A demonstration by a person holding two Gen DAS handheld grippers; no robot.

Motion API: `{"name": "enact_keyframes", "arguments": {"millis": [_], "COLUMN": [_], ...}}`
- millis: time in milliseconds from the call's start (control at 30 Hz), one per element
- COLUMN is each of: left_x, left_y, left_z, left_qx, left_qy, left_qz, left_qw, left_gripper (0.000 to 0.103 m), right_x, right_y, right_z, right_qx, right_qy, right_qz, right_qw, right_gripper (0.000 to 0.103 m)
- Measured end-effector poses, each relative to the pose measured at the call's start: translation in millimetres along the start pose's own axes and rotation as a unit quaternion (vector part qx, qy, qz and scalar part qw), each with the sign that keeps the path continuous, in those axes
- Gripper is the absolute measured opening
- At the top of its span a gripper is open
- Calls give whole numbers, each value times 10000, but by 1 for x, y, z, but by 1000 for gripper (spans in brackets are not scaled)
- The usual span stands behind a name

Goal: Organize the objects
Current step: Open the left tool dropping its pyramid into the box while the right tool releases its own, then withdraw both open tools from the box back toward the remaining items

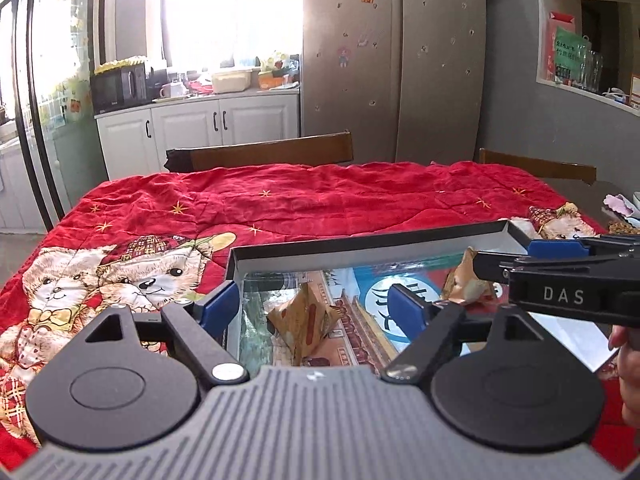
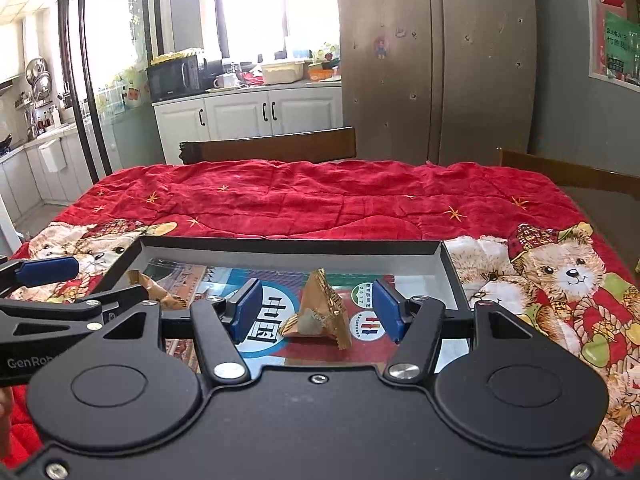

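Note:
A shallow black-rimmed box (image 1: 360,246) (image 2: 292,248) with a printed picture on its floor lies on the red quilt. Two golden triangular snack packets lie inside it. In the left wrist view, one packet (image 1: 304,320) sits between the blue pads of my left gripper (image 1: 314,306). The pads stand wide and clear of it. In the right wrist view, the other packet (image 2: 320,312) lies between the pads of my right gripper (image 2: 319,312), with gaps on both sides. Each gripper shows in the other view: right gripper (image 1: 520,258), left gripper (image 2: 84,282).
A red quilt with teddy bears (image 1: 280,200) (image 2: 320,200) covers the table. Wooden chair backs (image 1: 260,154) (image 2: 272,146) stand behind its far edge, then a fridge (image 1: 392,60) and white cabinets (image 1: 192,124). A person's hand (image 1: 626,360) holds the right gripper.

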State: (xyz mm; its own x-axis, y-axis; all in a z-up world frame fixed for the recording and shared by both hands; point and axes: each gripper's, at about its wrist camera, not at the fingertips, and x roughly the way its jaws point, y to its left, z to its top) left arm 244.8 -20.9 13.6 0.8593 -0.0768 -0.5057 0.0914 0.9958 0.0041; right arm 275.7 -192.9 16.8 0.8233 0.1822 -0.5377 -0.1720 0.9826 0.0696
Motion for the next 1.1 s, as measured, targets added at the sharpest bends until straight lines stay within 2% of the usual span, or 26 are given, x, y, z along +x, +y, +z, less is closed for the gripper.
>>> {"name": "enact_keyframes", "arguments": {"millis": [667,1100], "left_x": [-56,-88], "left_y": [-7,-10], "left_z": [-8,-16], "left_qx": [282,443], "left_qy": [-253,-415], "left_qz": [-114,-196], "left_qw": [9992,9980], "left_gripper": [95,101], "right_x": [-56,-93], "right_y": [23,22], "right_z": [-24,-35], "right_qx": [-572,-533], "right_qy": [79,18], "right_qz": [150,221], "right_qw": [9982,9983], "right_gripper": [63,66]}}
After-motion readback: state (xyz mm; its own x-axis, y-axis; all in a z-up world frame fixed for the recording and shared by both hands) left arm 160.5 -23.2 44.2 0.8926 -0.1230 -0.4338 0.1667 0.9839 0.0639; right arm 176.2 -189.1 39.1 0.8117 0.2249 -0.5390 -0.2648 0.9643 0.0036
